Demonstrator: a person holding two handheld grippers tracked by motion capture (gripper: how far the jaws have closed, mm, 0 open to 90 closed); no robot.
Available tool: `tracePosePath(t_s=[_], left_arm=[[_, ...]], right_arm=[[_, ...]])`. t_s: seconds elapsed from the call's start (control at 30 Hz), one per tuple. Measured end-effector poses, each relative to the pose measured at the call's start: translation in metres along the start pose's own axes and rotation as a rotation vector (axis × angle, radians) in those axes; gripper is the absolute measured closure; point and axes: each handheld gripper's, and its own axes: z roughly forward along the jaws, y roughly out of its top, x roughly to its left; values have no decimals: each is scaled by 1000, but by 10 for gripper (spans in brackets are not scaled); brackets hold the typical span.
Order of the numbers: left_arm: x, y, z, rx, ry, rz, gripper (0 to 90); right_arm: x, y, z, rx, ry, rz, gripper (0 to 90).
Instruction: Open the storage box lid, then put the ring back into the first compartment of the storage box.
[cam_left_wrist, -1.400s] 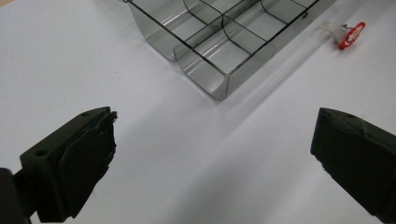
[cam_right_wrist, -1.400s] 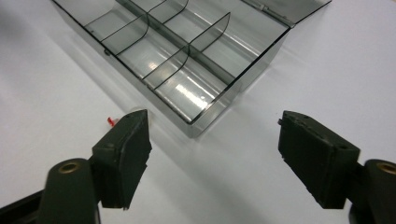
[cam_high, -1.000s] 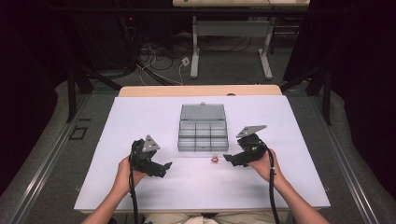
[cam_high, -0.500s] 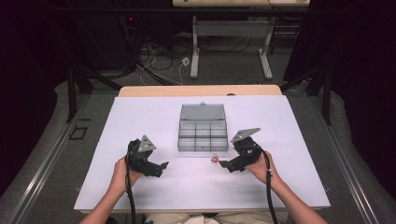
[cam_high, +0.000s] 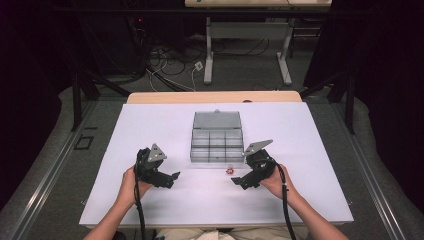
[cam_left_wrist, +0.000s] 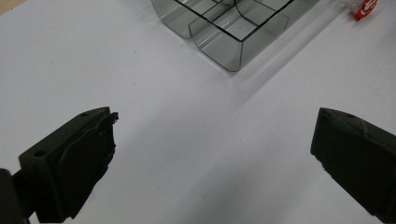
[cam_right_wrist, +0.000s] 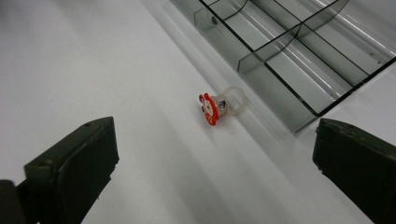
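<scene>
A small red toy ring (cam_high: 230, 170) with a clear band lies on the white table (cam_high: 150, 125), just off the front right corner of a clear grey compartment box (cam_high: 217, 142). The box's lid is folded back. My right gripper (cam_high: 237, 181) points left at the ring from close by. In the right gripper view the ring (cam_right_wrist: 219, 106) lies on the table ahead between the wide jaws of the right gripper (cam_right_wrist: 215, 122), untouched. These jaws have just been opening. My left gripper (cam_high: 172, 180) stands open left of the box, nothing between its jaws (cam_left_wrist: 217, 116).
The box (cam_left_wrist: 224, 37) has several empty compartments (cam_right_wrist: 299, 51). A wooden strip (cam_high: 215, 97) borders the table's far edge. Desk legs and cables (cam_high: 200, 60) stand on the floor beyond. Bare white surface lies on both sides of the box.
My right gripper has shifted slightly left and toward the person, and its jaws have spread wider. The ring lies where it was. The left gripper has kept still.
</scene>
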Motion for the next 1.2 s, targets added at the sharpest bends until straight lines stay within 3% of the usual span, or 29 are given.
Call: tracePosePath(t_s=[0.8,1.2], left_arm=[[1,1,3,4,-10,0,0],[0,0,2,1,-11,-3,0]], right_arm=[[13,1,19,65,-6,-45,21],[16,4,35,37,-72,-11,301]])
